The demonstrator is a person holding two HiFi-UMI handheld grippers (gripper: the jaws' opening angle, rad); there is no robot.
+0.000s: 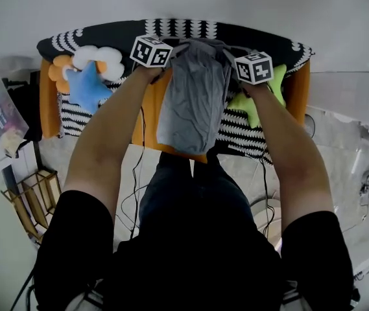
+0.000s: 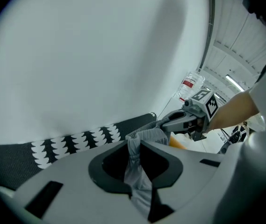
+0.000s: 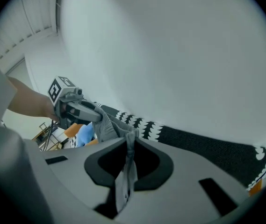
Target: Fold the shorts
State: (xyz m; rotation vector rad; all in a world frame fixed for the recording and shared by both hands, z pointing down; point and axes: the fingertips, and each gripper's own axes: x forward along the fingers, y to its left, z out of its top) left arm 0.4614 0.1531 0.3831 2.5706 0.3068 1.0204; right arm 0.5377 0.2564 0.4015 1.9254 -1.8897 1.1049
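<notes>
Head view shows the grey shorts hanging over the orange table, waistband pinched tight by the left gripper and the right gripper. The far bottle has a red label too small to read.

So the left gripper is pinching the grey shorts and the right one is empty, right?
The right gripper isn't empty: the right gripper view shows its jaws shut on the grey shorts too, just like the left gripper.

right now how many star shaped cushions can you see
2. A blue star lies at the left; a green star lies at the right, partly covered. The held-up shorts may hide others.
</notes>
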